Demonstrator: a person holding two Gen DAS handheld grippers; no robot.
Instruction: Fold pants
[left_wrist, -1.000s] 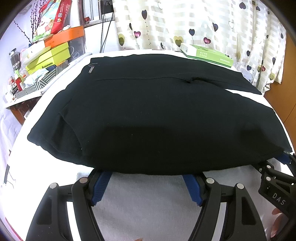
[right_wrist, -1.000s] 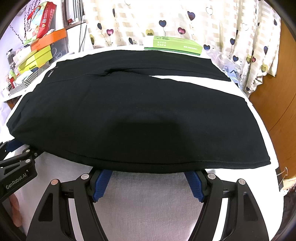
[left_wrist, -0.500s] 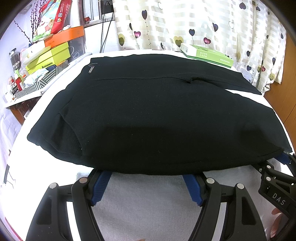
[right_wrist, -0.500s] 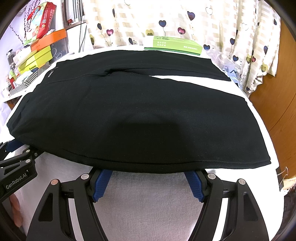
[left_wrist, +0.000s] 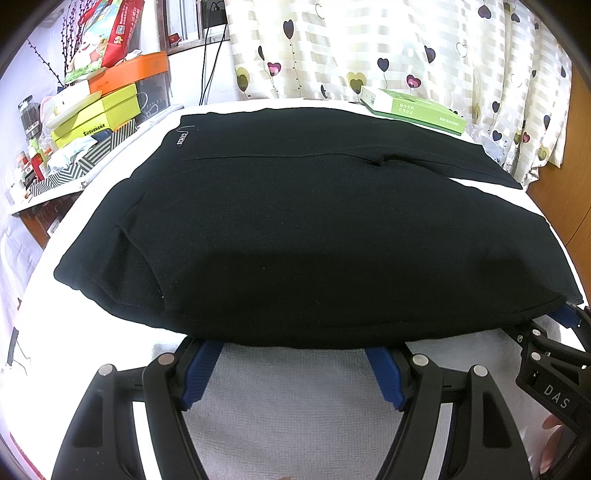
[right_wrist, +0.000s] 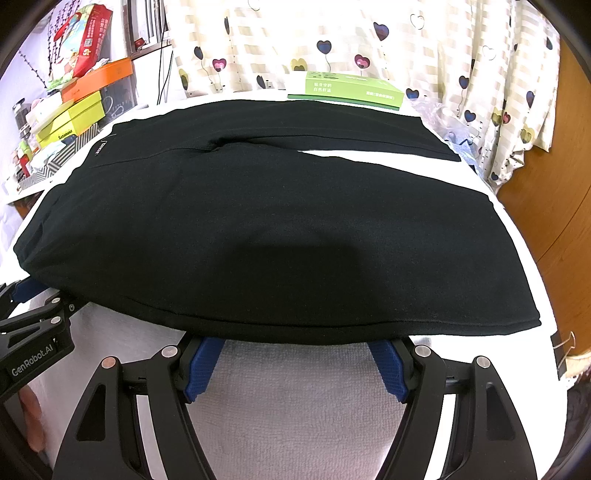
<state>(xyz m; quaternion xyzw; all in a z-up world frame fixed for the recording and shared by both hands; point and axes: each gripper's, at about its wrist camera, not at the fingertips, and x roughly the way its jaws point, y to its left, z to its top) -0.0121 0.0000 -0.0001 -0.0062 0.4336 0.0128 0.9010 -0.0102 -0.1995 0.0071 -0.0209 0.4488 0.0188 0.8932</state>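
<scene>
Black pants lie flat across the white towel-covered table, waistband to the left and both legs running right; the far leg splays off behind the near one. My left gripper stands wide open at the pants' near edge, and the fabric hides its blue fingertips. In the right wrist view the pants fill the middle. The right gripper is open too, its tips tucked under the near leg's hem side. Each gripper shows at the edge of the other's view: right gripper, left gripper.
A green box lies at the table's far edge before the heart-print curtain. Stacked yellow and orange boxes crowd the far left. A wooden panel stands at the right, and a binder clip holds the towel's right edge.
</scene>
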